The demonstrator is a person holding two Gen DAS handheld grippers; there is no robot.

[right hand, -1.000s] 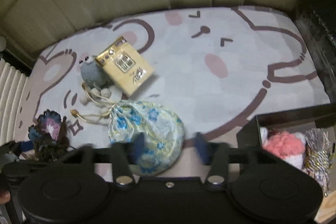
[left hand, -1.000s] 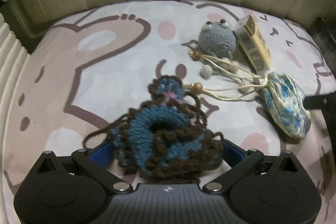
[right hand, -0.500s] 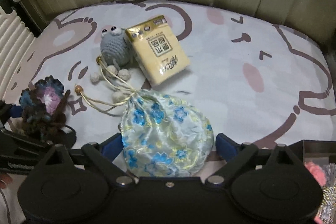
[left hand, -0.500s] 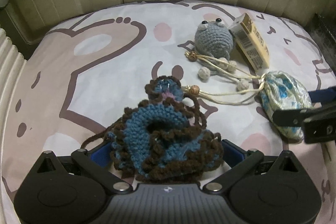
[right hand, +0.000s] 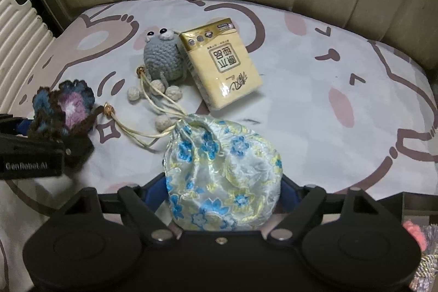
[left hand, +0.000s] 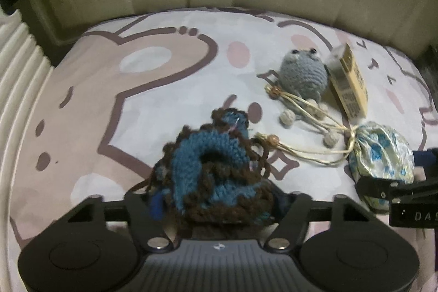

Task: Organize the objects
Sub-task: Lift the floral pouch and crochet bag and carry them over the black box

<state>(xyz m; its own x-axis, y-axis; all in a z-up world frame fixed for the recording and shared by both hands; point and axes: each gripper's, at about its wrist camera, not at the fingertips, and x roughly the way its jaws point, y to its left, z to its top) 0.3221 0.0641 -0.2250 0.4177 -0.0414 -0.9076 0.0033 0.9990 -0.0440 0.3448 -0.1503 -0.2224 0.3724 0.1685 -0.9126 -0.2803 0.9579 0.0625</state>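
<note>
I am clamping my left gripper [left hand: 216,201] on the blue-and-brown crocheted yarn flower [left hand: 213,171] low in the frame, my right gripper [right hand: 223,196] squeezing the blue-flowered satin drawstring pouch [right hand: 221,174].

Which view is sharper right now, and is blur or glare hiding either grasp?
Right wrist view: sharper, print on the tissue pack is crisp, soft sheen on the floral pouch between the right tongs, nothing hidden. Left wrist view: dim and slightly smeared, the crochet piece in the left tongs looks soft-edged. Both: fisheye bending, dark corners.
</note>
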